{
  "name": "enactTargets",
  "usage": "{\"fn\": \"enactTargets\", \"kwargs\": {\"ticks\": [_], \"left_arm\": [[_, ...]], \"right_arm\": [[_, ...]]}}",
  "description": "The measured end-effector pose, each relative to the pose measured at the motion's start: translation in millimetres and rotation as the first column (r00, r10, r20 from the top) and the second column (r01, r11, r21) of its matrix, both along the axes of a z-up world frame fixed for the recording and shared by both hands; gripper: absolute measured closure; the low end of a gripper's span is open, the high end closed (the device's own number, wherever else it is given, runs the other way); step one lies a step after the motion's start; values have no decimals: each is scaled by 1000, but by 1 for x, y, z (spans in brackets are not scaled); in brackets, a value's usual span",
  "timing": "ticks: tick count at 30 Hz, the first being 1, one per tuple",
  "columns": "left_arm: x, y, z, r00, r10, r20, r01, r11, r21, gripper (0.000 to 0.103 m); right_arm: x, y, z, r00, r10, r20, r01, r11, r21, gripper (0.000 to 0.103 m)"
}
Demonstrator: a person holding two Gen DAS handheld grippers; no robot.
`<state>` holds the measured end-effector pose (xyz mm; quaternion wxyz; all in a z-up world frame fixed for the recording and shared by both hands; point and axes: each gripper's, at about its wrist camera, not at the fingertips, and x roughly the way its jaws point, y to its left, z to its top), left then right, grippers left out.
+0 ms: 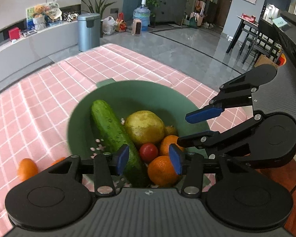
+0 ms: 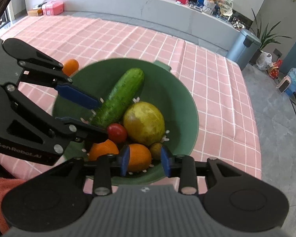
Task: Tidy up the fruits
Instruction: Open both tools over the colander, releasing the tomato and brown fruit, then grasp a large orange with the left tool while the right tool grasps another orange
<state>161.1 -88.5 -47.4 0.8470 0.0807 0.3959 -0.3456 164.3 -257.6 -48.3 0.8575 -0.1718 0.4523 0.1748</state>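
Observation:
A green bowl (image 1: 128, 90) (image 2: 179, 98) on the pink checked cloth holds a cucumber (image 1: 110, 126) (image 2: 120, 96), a yellow-green pear (image 1: 145, 126) (image 2: 144, 123), a cherry tomato (image 1: 148, 152) (image 2: 117, 132), two oranges (image 1: 160, 170) (image 2: 138, 157) and a small yellowish fruit (image 2: 155, 150). My left gripper (image 1: 150, 160) is open above the bowl's near side, empty. My right gripper (image 2: 145, 161) is open over the bowl, empty; it shows in the left wrist view (image 1: 183, 127). An orange (image 1: 27, 168) (image 2: 70, 66) lies on the cloth outside the bowl.
The pink cloth (image 1: 49, 90) (image 2: 217, 83) covers the table. A grey bin (image 1: 88, 32) stands on the floor past the table's far edge. A dark table with chairs (image 1: 252, 37) stands at the far right. An orange-red cloth (image 2: 0, 193) lies at the near edge.

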Motion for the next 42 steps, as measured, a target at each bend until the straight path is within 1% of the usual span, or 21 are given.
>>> {"fn": "enactTargets", "kwargs": {"ticks": [3, 5, 9, 15, 19, 23, 30, 32, 35, 39, 42], "left_arm": [[-7, 9, 10, 999, 22, 26, -22, 1000, 8, 47], [-12, 19, 17, 999, 39, 38, -39, 999, 7, 44], [-17, 40, 29, 996, 65, 53, -65, 998, 5, 43], [-18, 79, 34, 989, 133, 67, -135, 990, 29, 43], [-16, 102, 31, 982, 181, 59, -183, 983, 24, 43], [-9, 116, 25, 973, 227, 50, -228, 973, 16, 43], [10, 131, 7, 964, 263, 29, -263, 965, -4, 43], [15, 132, 0, 964, 263, 26, -263, 965, -5, 43], [23, 134, -9, 964, 264, 18, -264, 965, -6, 43], [36, 139, -23, 962, 274, -4, -274, 962, -21, 43], [47, 144, -32, 956, 293, -30, -294, 954, -51, 43]], "right_arm": [[-8, 6, 9, 1000, -11, 26, 10, 1000, 29, 72], [-11, 10, 15, 999, -23, 39, 21, 998, 59, 72], [-20, 24, 20, 998, -26, 59, 19, 992, 124, 72], [-25, 58, 22, 995, 48, 82, -61, 985, 163, 72], [-20, 81, 24, 989, 115, 96, -129, 978, 166, 72], [-8, 100, 25, 975, 191, 110, -206, 968, 145, 72], [22, 135, 14, 942, 329, 69, -333, 942, 41, 72], [32, 142, 10, 927, 374, 42, -375, 927, 21, 72], [49, 153, 0, 897, 442, -26, -443, 897, -18, 72], [68, 162, -11, 864, 493, -103, -502, 861, -79, 72], [80, 168, -16, 840, 520, -154, -537, 838, -95, 72]]}}
